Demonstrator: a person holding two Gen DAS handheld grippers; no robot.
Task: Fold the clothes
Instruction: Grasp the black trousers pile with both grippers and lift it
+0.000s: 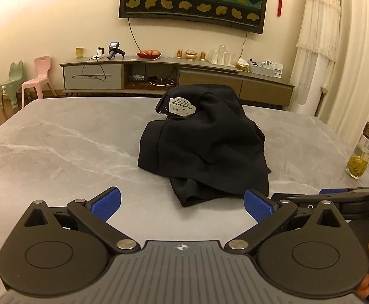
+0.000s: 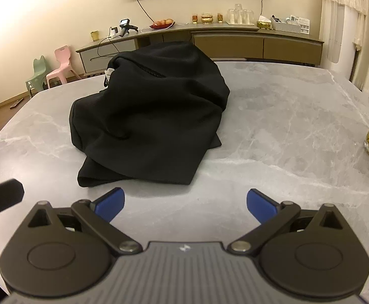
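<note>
Blue-padded fingers of the left gripper [image 1: 181, 206] and right gripper [image 2: 185, 206] hovered over the table's near edge, jaws of both spread wide and holding nothing. Just beyond them the black garment [image 1: 204, 147] lay in a rumpled heap near the middle of the marble table [image 1: 57, 147], a white tag [image 1: 181, 106] showing at its far top. It looked soft, limp and light, likely to sag; the loose hem at its near edge seemed the best grip. A glass jar [image 1: 361, 157] stood by the right edge.
</note>
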